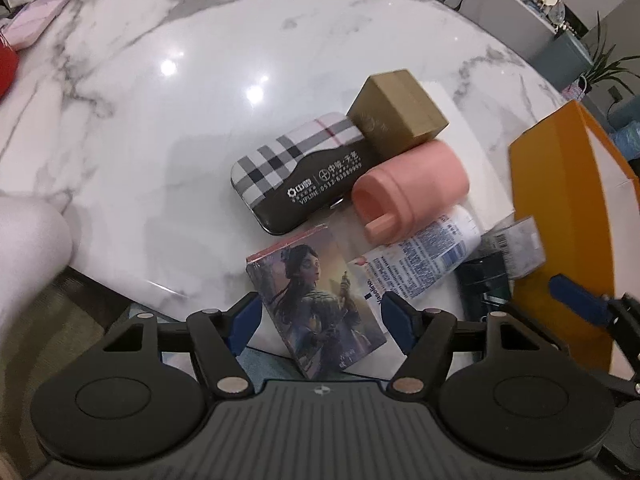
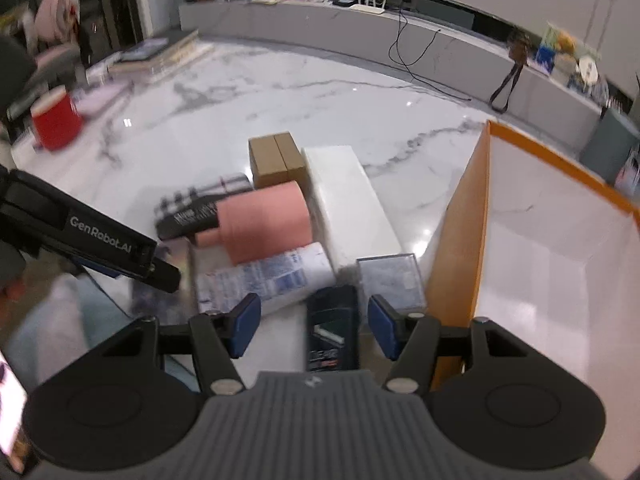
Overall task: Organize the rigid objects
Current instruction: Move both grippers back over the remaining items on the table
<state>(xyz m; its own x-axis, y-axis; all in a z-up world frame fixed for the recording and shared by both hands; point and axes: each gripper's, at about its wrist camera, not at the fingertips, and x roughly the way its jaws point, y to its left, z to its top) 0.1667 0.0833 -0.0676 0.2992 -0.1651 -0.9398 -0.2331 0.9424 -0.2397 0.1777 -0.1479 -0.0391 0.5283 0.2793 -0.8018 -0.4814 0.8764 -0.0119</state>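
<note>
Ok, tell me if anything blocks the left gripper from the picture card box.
Nothing visible does. The left gripper is open with the picture card box already between its fingers, pads not yet pressing. The white tube lies close on one side.

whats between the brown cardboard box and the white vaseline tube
The pink cylinder lies on its side between the brown box and the white tube. Both wrist views show it.
</note>
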